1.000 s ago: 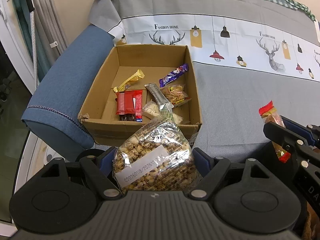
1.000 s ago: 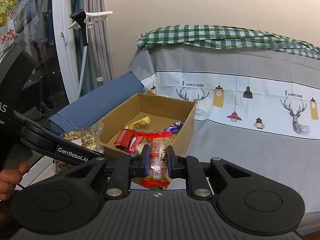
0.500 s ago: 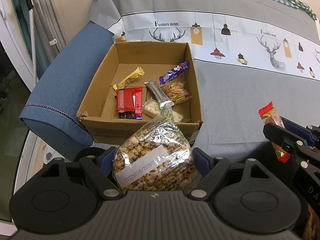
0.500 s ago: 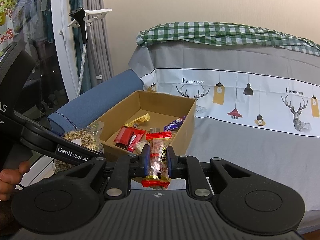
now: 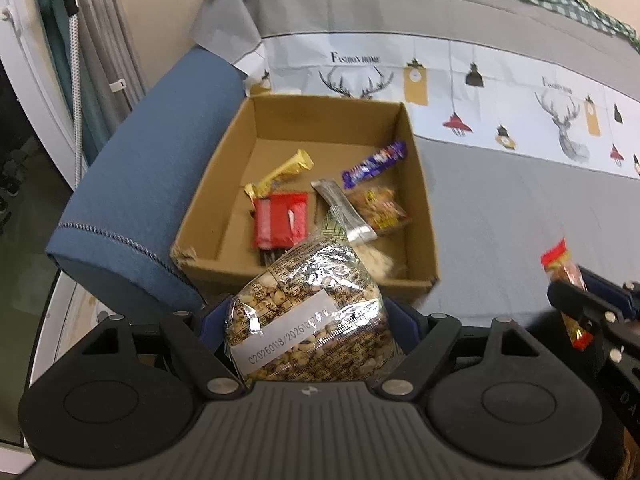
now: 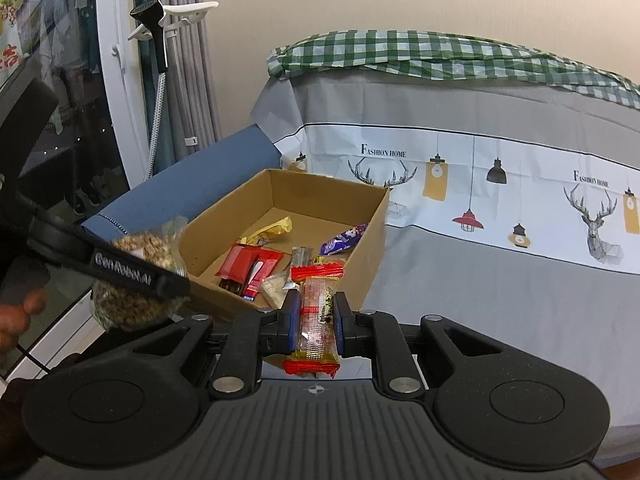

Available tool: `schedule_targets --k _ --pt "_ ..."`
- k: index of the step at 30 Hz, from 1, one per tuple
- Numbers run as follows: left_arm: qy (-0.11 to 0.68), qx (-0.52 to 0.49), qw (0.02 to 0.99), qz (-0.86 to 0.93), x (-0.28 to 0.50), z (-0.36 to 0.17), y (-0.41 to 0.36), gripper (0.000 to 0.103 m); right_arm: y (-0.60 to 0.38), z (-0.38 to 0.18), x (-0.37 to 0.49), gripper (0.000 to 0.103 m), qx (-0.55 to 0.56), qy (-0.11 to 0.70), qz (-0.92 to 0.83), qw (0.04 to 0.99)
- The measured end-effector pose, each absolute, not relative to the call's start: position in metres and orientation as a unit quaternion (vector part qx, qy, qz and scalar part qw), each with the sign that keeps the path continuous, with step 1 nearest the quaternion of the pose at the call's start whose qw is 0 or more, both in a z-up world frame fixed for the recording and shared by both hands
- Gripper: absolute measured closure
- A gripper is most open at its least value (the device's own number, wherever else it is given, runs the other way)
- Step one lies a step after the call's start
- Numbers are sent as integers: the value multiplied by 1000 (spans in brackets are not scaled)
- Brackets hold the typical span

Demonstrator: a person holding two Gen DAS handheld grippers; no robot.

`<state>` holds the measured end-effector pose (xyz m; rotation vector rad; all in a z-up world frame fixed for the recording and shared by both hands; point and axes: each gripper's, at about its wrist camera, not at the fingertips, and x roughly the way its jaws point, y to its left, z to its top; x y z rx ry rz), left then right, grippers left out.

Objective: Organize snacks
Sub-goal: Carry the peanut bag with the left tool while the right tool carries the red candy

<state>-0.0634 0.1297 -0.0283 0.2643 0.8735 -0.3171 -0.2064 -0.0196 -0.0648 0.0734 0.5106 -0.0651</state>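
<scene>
An open cardboard box [image 5: 224, 184] sits on the grey sofa cover and also shows in the right wrist view [image 6: 372, 240]. It holds several snacks: a red pack [image 5: 280, 220], a gold wrapper [image 5: 280, 174], a purple bar [image 5: 374, 164] and a silver stick [image 5: 344, 212]. My left gripper [image 5: 306, 320] is shut on a clear bag of nuts [image 5: 308, 320], just short of the box's near wall. My right gripper [image 6: 316, 316] is shut on a small red-ended snack bar [image 6: 316, 316], right of and in front of the box.
A blue sofa armrest [image 5: 132, 200] lies left of the box. The grey printed cover [image 5: 520, 208] spreads to the right. A green checked cloth [image 6: 440, 56] tops the sofa back. A garment steamer [image 6: 156, 40] and curtains stand at the far left.
Both grippers have moved a little toward the box, which now looks larger. Each keeps its snack in the same hold.
</scene>
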Motion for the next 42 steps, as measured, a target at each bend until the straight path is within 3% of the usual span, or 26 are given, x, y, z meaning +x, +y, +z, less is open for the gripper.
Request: schedule_targets --k 14,42 --pt "420 121 889 -135 16 -27 129 18 -14 -60 -128 85 33 257 -6 966" --pt "468 152 863 -116 154 -101 91 18 -40 -123 42 85 52 319 -5 946"
